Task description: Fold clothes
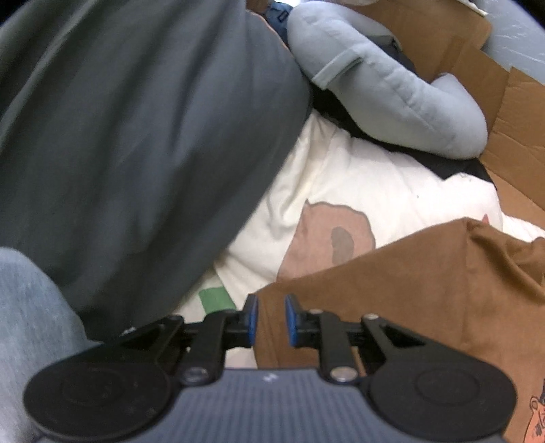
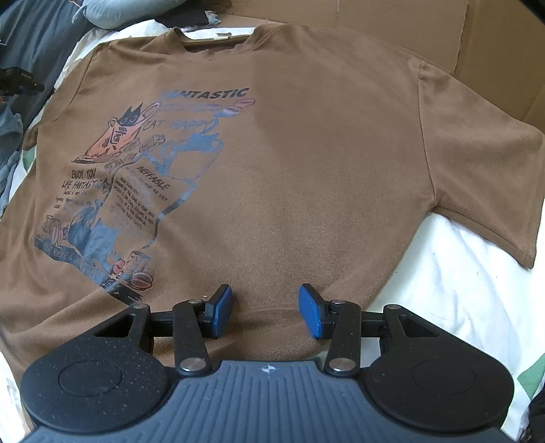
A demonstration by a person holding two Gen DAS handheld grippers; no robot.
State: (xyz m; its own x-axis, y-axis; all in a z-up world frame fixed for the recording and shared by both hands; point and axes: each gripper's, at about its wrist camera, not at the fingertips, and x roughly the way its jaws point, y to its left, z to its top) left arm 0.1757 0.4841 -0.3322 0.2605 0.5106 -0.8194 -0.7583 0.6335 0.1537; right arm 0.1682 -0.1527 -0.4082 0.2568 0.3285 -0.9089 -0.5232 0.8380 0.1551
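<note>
A brown T-shirt [image 2: 289, 163] with a blue and orange cat print lies spread flat, front up, on a white bed sheet [image 2: 460, 272], collar at the far side. My right gripper [image 2: 265, 317] is open and empty, low over the shirt's near hem. In the left wrist view a corner of the brown shirt [image 1: 408, 289] lies at the lower right. My left gripper [image 1: 271, 320] is open with a small gap, over the shirt's edge, holding nothing.
A dark grey garment [image 1: 136, 136] fills the left of the left wrist view. A light blue-grey cushion [image 1: 391, 92] and cardboard [image 1: 504, 112] lie beyond. Cardboard [image 2: 408, 30] also stands behind the shirt. Grey-blue clothes [image 2: 30, 44] lie at far left.
</note>
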